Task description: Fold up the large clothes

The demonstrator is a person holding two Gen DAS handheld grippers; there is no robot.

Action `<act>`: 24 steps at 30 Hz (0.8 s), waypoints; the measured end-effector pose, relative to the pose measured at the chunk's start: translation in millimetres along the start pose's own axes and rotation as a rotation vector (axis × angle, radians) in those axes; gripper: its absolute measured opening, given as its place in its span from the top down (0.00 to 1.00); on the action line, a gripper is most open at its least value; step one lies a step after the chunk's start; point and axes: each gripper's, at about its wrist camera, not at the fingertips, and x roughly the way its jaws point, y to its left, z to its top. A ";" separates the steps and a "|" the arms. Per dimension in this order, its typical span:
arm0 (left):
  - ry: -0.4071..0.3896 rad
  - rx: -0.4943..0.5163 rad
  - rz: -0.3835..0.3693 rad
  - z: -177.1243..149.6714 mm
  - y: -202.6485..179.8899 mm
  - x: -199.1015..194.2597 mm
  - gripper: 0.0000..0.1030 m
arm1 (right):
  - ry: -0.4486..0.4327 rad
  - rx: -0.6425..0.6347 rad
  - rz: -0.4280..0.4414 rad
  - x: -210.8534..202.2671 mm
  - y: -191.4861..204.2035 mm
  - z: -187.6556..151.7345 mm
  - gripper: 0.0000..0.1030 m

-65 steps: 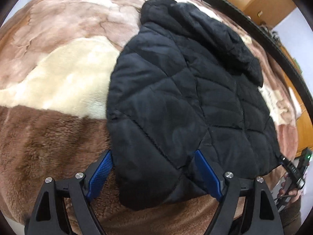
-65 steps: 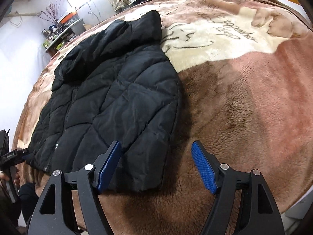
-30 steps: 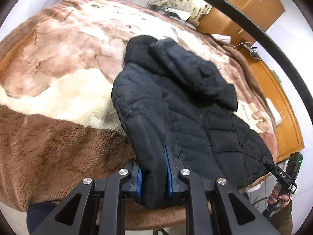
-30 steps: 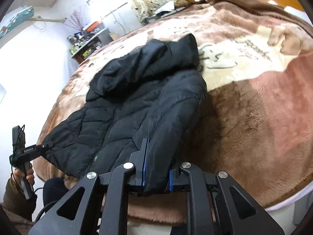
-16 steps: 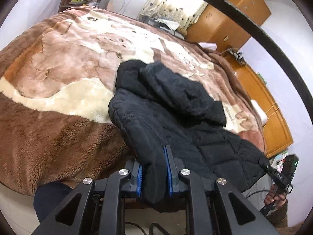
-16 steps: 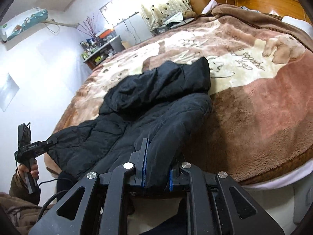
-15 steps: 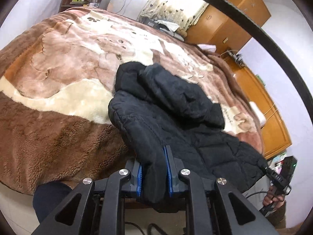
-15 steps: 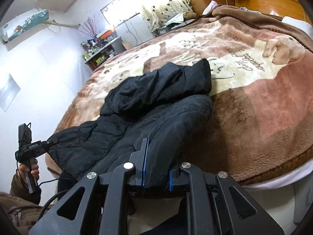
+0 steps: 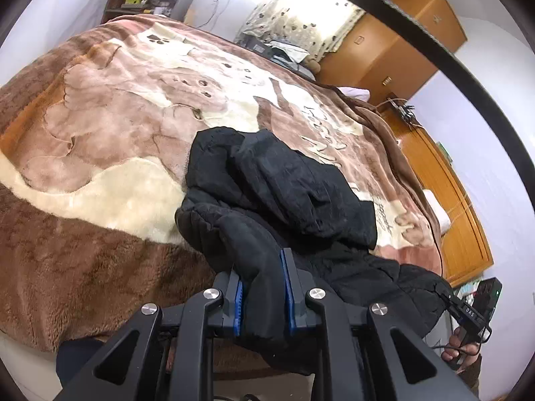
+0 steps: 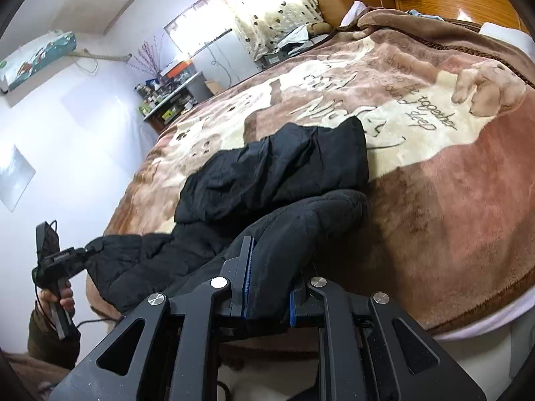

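A black padded jacket (image 9: 294,200) is pinched at the bed's (image 9: 100,140) near edge by left gripper (image 9: 262,295) and right gripper (image 10: 267,295) jaws.

Daylight pours through the patterned curtain (image 9: 302,23) behind the bed, blowing it out to near white in both views. Away from the curtain the blanket (image 9: 110,110) is evenly lit with soft shadows. The black jacket (image 10: 284,167) loses detail in its folds. Fisheye curvature bends the room, and dark vignetting rings each frame.
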 end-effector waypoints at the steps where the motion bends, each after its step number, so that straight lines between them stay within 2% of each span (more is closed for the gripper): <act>1: -0.005 -0.016 -0.008 5.0 2.2 1.4 0.81 | -0.002 -0.001 0.001 0.4 0.5 1.8 0.84; 7: -0.014 -0.023 0.020 38.0 1.7 17.1 0.81 | -0.007 0.000 -0.002 17.2 3.1 34.6 0.84; 10: -0.017 -0.071 0.011 58.2 5.1 28.3 0.79 | -0.003 0.028 -0.002 27.6 -0.8 51.4 0.84; 13: -0.041 -0.048 0.066 79.5 0.9 39.2 0.77 | -0.004 0.050 -0.017 40.3 -4.6 69.8 0.84; 24: -0.003 -0.102 0.107 147.7 14.6 110.6 0.74 | 0.056 0.083 -0.046 109.1 -17.2 130.3 0.82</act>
